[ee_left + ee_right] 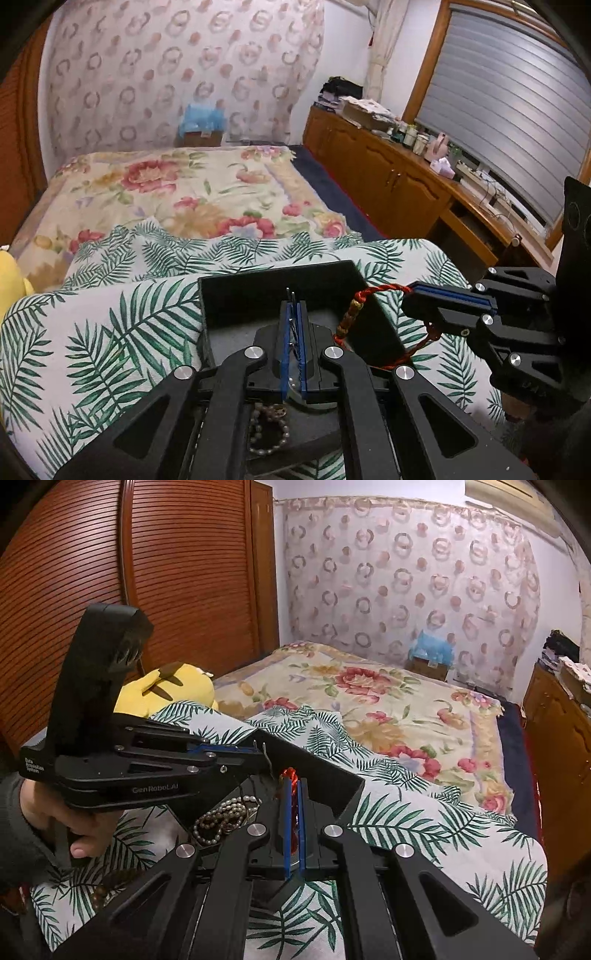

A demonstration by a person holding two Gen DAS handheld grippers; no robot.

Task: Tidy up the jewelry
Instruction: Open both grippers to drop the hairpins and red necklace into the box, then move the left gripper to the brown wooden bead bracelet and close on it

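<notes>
The red cord bracelet (369, 325), strung with small tan beads, hangs in the air at the right wall of the black jewelry box (280, 280). One end is pinched in your right gripper (412, 291), whose jaws are clenched on the cord; in the right wrist view the red cord shows between the blue pads (286, 812). It is held high, probably so the slack loop clears the wall before going in.

Your left gripper (293, 301) is over the box interior, jaws clenched on a thin dark metal piece, likely a hair clip or pin (290, 295), whose tips protrude past the pads; its exact kind cannot be told. A pearl necklace (221, 818) already lies bunched on the grey box floor (325, 317).

The box rests on a palm-leaf cloth (110, 332) spread over the bed (184, 192), a soft footing that may tip under pressure. The walls are tall and the two grippers sit near each other, so the open room lies mainly above the box and toward its far corner.
</notes>
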